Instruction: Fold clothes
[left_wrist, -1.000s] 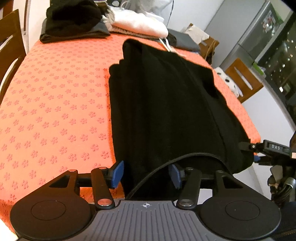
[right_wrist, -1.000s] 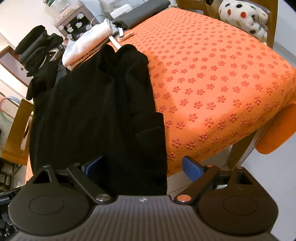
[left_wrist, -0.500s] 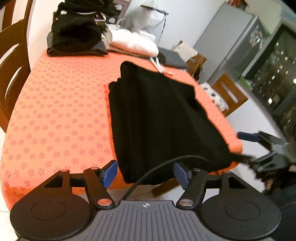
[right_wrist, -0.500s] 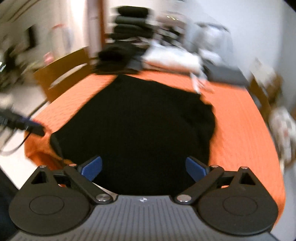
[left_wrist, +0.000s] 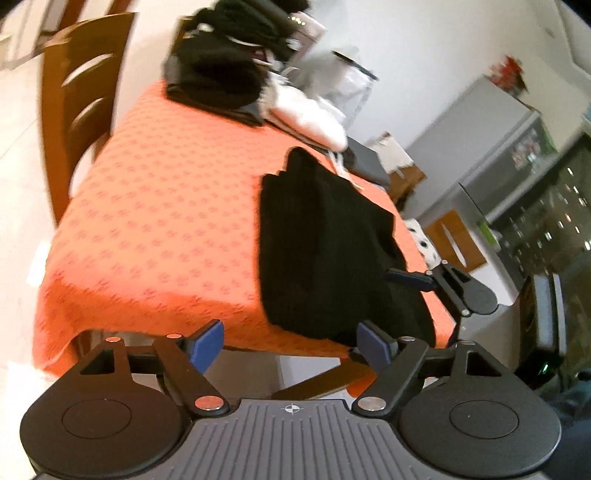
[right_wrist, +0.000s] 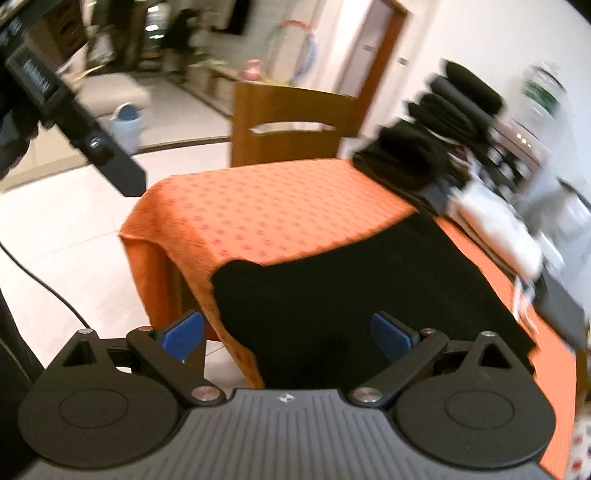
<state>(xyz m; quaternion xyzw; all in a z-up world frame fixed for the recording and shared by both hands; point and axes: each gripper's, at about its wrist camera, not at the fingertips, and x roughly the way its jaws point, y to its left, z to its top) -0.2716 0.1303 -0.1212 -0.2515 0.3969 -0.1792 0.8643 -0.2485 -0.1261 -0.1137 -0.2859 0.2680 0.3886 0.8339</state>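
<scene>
The black garment (left_wrist: 325, 251) lies folded on the desk (left_wrist: 166, 206), on the orange cloth, with its near end hanging over the desk's front edge. The left tool (left_wrist: 291, 343) hovers off that edge, its blue pads wide apart and its jaws opening, with nothing between them. The right tool (right_wrist: 288, 334) also stands open and empty, above the garment's near end without touching it.

The left view shows the garment lengthwise, narrow, with stacked layers visible along its left side. It also shows the right tool (left_wrist: 410, 277) from the side, at the garment's right edge near the desk corner; whether it touches the fabric cannot be told there. A grey fridge (left_wrist: 491, 147) and a chair (left_wrist: 454, 240) beyond the desk appear only in this view.

The right view shows the garment (right_wrist: 369, 288) crosswise, broad and flat, and the cloth's corner drooping toward the tiled floor (right_wrist: 66, 258). Part of the left tool's body (right_wrist: 85, 136) crosses its upper left. Both views, blurred, show a wooden chair (right_wrist: 291, 129) and a clothes pile (right_wrist: 424, 162) at the far end, dark items beside a white one (left_wrist: 310, 114).
</scene>
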